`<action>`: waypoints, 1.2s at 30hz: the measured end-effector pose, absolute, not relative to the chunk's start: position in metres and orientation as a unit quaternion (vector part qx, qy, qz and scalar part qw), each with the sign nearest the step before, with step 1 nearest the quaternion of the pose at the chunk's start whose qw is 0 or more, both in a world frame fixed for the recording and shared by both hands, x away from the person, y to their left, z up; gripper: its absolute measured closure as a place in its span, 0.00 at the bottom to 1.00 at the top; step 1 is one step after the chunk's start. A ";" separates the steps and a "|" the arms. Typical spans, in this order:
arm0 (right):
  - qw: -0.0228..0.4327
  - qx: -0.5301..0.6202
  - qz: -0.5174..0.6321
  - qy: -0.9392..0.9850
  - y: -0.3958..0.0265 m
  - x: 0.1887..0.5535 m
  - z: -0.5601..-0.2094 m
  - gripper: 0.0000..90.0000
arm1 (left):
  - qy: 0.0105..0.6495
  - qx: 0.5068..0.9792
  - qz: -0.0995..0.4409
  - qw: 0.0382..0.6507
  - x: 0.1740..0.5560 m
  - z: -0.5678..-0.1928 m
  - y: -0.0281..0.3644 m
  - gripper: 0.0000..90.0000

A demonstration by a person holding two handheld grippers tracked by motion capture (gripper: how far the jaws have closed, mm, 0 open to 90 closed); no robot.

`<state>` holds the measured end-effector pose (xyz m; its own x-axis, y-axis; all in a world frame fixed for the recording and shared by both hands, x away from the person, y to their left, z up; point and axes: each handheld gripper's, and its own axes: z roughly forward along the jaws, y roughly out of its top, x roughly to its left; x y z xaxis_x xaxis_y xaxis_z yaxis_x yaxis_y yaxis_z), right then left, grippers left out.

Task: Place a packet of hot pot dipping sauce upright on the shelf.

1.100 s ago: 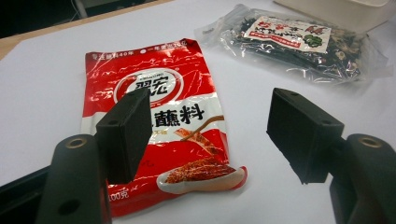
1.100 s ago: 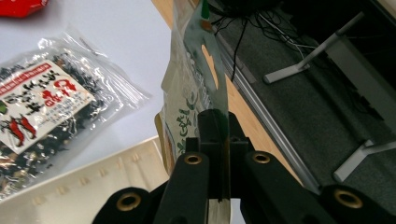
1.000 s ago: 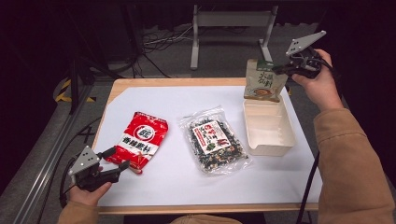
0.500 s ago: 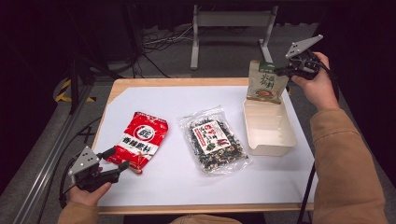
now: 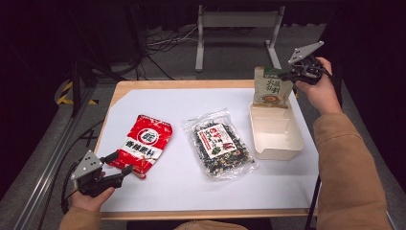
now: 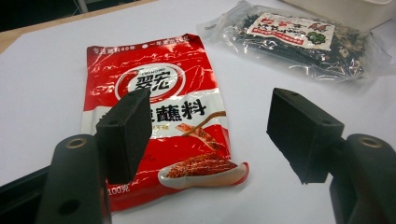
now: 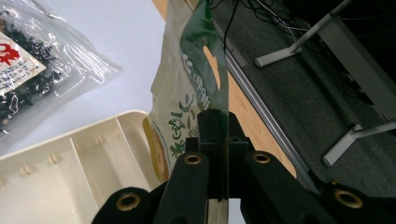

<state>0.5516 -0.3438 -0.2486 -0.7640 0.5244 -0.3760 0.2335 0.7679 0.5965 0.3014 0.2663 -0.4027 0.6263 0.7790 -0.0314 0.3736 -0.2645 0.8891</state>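
1. At the lower left of the high view, the left gripper (image 5: 120, 164) rests low over the near edge of the table (image 5: 191, 203), held in the person's left hand (image 5: 91, 201). Its fingers (image 6: 123, 133) are released and spread wide, with nothing between them.
2. Just beyond those fingers lies the red sauce packet (image 5: 142, 149), flat on the white table sheet. In the left gripper view the red sauce packet (image 6: 159, 116) sits in the lower middle of the frame, its near edge between the two black fingers but untouched by them.
3. At the centre of the high view lies the clear bag of dark seaweed (image 5: 221, 148), flat, apart from the red packet. It also appears at the upper right of the left gripper view (image 6: 299, 39).
4. To the right of centre stands the cream tray (image 5: 292, 146), open side up.
5. At the upper right, the right gripper (image 5: 287, 75) has its fingers clenched on the upper edge of the green and beige pouch (image 5: 271, 88). The pouch hangs upright over the far end of the tray. In the right gripper view the pouch (image 7: 191, 88) rises from the pinched fingers, with the tray (image 7: 70, 158) at the lower left.
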 end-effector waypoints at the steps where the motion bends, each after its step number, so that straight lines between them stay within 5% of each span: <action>1: 0.272 0.211 0.266 0.901 -0.344 0.552 -0.250 0.99 | 0.375 0.767 0.213 0.476 0.301 -0.403 0.266 0.35; 36: 0.218 0.260 0.278 0.899 -0.351 0.550 -0.281 0.96 | 0.376 0.768 0.207 0.475 0.303 -0.403 0.263 0.35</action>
